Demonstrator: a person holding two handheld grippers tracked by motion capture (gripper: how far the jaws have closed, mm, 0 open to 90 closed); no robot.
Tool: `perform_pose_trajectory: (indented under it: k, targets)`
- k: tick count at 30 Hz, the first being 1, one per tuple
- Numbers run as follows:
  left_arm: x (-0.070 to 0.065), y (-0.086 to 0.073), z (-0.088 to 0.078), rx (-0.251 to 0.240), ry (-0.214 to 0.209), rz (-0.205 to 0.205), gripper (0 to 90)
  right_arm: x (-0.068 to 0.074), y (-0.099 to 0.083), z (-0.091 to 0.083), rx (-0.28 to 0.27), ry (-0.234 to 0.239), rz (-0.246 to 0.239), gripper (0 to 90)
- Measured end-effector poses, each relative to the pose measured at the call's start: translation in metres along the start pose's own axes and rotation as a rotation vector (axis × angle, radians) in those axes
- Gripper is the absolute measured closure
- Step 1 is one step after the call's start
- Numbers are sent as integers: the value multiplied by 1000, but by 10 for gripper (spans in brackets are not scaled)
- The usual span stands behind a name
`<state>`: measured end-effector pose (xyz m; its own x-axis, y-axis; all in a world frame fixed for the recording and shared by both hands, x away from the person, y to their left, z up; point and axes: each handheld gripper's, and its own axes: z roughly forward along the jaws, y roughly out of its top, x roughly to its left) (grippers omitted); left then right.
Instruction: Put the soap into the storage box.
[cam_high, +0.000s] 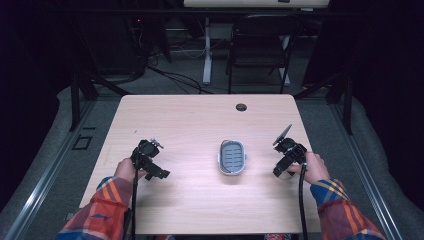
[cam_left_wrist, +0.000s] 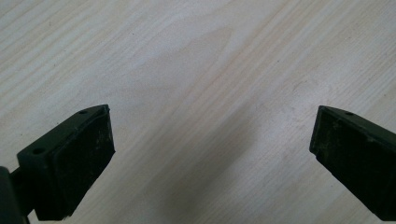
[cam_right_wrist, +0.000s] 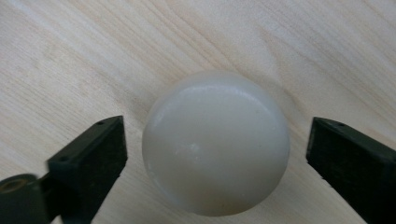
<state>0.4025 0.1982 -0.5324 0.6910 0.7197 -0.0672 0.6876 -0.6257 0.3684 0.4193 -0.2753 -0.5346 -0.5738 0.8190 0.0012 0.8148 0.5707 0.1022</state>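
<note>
The high view is dim at its edges and bright only in the middle: the bench (cam_high: 200, 125) is lit from above, with a pale glare patch near its centre, while the room beyond and both sides fall into near black. The picture is soft and slightly grainy. In the left gripper view the wood is evenly lit and fairly sharp, with a faint broad shadow running between the jaws. In the right gripper view a white ball (cam_right_wrist: 215, 142) shows small dull highlights, its underside shaded; the jaws are nearly featureless black.
</note>
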Motion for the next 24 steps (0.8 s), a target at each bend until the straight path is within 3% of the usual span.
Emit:
perform_pose_trajectory:
  k: [1, 5, 7, 9, 15, 16, 20, 24]
  targets:
    - [0, 0, 0, 0, 0, 1, 0, 1, 0, 2, -18, 1, 14, 82]
    - [0, 0, 0, 1, 1, 0, 0, 0, 3, 3, 18, -6, -5, 100]
    - [0, 0, 0, 1, 1, 0, 0, 0, 3, 4, 7, -2, 3, 102]
    - [0, 0, 0, 1, 1, 0, 0, -1, 5, 3, 47, -16, -21, 131]
    - [0, 0, 0, 2, 1, 0, 0, 1, 5, 9, 14, 5, 4, 181]
    - [0, 0, 0, 1, 1, 1, 0, -1, 7, 5, 71, -7, -39, 205]
    - [0, 0, 0, 1, 1, 0, 0, 1, 5, 10, 26, 7, -1, 231]
    - [0, 0, 0, 1, 0, 1, 0, 1, 5, 9, 34, 4, -11, 237]
